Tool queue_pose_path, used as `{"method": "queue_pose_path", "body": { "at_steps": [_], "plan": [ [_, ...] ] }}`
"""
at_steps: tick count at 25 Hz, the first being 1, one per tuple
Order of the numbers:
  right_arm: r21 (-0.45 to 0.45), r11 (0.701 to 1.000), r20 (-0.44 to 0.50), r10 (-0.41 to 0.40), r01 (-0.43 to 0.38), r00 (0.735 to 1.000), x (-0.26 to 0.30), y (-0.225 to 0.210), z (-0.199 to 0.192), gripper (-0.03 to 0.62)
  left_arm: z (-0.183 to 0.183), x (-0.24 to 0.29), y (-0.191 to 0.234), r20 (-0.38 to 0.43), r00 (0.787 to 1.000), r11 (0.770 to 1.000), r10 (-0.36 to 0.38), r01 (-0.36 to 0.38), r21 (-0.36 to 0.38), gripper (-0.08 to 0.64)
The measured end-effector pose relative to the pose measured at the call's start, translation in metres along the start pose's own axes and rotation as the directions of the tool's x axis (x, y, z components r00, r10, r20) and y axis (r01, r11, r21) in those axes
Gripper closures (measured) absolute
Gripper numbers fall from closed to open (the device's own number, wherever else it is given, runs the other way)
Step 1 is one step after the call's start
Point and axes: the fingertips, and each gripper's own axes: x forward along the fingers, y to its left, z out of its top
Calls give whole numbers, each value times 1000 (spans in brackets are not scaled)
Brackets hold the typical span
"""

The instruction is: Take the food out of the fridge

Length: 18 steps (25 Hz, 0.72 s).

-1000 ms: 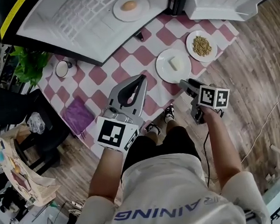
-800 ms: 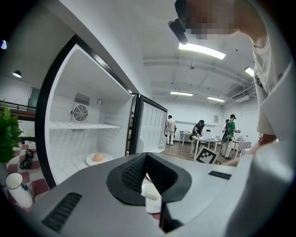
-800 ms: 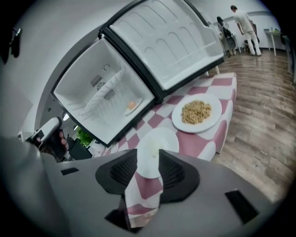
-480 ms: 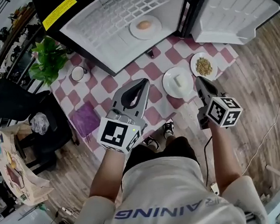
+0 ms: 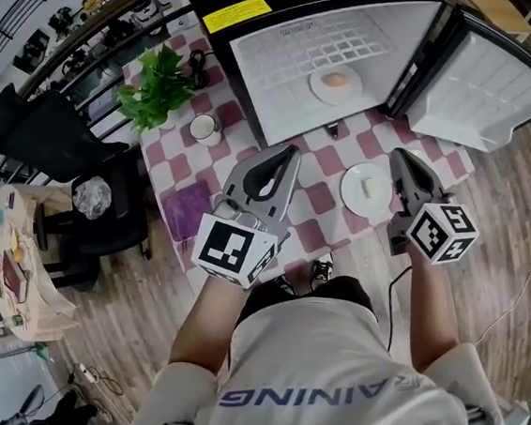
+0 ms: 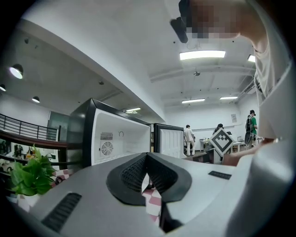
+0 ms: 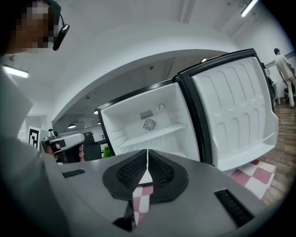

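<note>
The open fridge [image 5: 287, 58] stands on the pink checked table [image 5: 322, 165]; on its white floor sits a plate with a brownish round food [image 5: 335, 82]. A second plate with a white piece [image 5: 367, 190] lies on the table in front. My left gripper [image 5: 289, 153] hovers shut and empty above the table, left of that plate. My right gripper [image 5: 399, 157] is shut and empty just right of the plate. The left gripper [image 6: 147, 155] faces the fridge [image 6: 118, 139]. The right gripper [image 7: 147, 152] faces the fridge's [image 7: 152, 125] bare shelf.
The fridge door [image 5: 479, 90] swings out to the right over the table corner. A green plant [image 5: 158, 88], a white cup [image 5: 203, 127] and a purple cloth [image 5: 190, 210] sit on the table's left part. A black chair [image 5: 73, 180] stands further left. People [image 6: 188, 139] stand far off.
Both grippers have risen from the table. The right one has drawn back from the white-food plate and now points at the fridge. The head view has swung so the fridge sits more centrally.
</note>
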Motion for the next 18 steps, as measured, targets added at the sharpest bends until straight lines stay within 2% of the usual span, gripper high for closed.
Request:
{"method": "queue_pose_path", "body": {
  "at_steps": [5, 9, 18],
  "plan": [
    [-41, 994, 25, 103, -102, 994, 20, 38, 29, 565, 21, -24, 20, 39, 995, 996, 87, -88, 8, 555],
    [-71, 985, 25, 161, -159, 987, 30, 54, 38, 565, 26, -33, 29, 51, 990, 991, 131, -131, 5, 555],
    [-63, 981, 0, 186, -185, 983, 40, 57, 35, 565, 25, -38, 36, 56, 983, 985, 175, -174, -7, 555]
  ]
}}
